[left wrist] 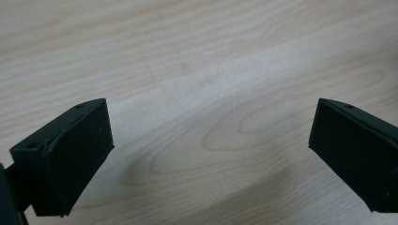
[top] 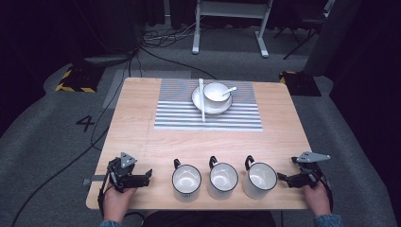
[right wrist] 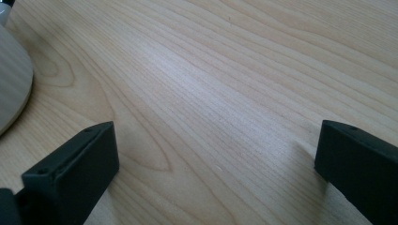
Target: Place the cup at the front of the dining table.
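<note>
High view: table (top: 142, 123) lit bright from overhead, room beyond it nearly black w/ heavy falloff. Pic is soft and low-res overall. Glare spots inside the three mugs (top: 186, 181) just beside the left gripper (top: 147, 176), and on the bowl (top: 216, 91) well beyond both grippers. Short soft shadows under the mugs.

Left gripper view: even, diffuse light; faint blurry shadow on the wood just below and between the jaws. Jaws themselves slightly out of focus (grain beyond is soft too).

Right gripper view: sharper wood grain ahead of the jaws, mild sheen mid-frame, near jaws blurred, soft shadows beside each.
</note>
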{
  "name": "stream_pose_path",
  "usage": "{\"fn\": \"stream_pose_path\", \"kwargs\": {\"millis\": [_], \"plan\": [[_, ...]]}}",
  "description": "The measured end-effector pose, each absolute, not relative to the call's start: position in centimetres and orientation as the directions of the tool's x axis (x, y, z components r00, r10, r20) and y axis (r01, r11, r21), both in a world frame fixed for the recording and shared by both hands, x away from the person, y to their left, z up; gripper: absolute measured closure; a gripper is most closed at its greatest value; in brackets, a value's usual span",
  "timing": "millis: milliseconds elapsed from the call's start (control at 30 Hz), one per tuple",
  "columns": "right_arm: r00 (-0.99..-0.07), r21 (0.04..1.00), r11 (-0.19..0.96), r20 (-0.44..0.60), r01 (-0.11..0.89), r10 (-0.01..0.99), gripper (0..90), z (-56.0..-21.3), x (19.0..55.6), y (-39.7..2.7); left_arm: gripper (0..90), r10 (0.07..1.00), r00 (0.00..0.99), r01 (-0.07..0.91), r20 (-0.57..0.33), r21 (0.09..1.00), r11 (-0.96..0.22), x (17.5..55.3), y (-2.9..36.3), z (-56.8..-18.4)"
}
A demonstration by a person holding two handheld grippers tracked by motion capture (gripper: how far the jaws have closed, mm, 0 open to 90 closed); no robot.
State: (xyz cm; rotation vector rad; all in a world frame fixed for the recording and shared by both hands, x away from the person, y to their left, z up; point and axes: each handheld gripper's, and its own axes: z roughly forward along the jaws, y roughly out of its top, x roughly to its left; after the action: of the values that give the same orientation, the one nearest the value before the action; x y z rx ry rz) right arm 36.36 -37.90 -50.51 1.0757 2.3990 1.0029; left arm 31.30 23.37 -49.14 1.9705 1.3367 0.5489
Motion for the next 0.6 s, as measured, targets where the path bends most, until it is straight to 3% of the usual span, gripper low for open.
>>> {"fn": "stream_pose_path", "kwargs": {"millis": [267,600], "plan": [[-0.662,0.715,0.468,-0.009,0.52,0.749,0.2,-50.5,36.4,-37.9,0.0,0.921,0.379,0.529,-0.086,0.837,-0.139,29.9,23.4,-47.0],[-0.663,0.714,0.47,-0.011,0.519,0.749,0.2,-50.5,36.4,-37.9,0.0,0.914,0.39,0.494,-0.109,0.863,-0.108,28.7,22.7,-44.8]]}}
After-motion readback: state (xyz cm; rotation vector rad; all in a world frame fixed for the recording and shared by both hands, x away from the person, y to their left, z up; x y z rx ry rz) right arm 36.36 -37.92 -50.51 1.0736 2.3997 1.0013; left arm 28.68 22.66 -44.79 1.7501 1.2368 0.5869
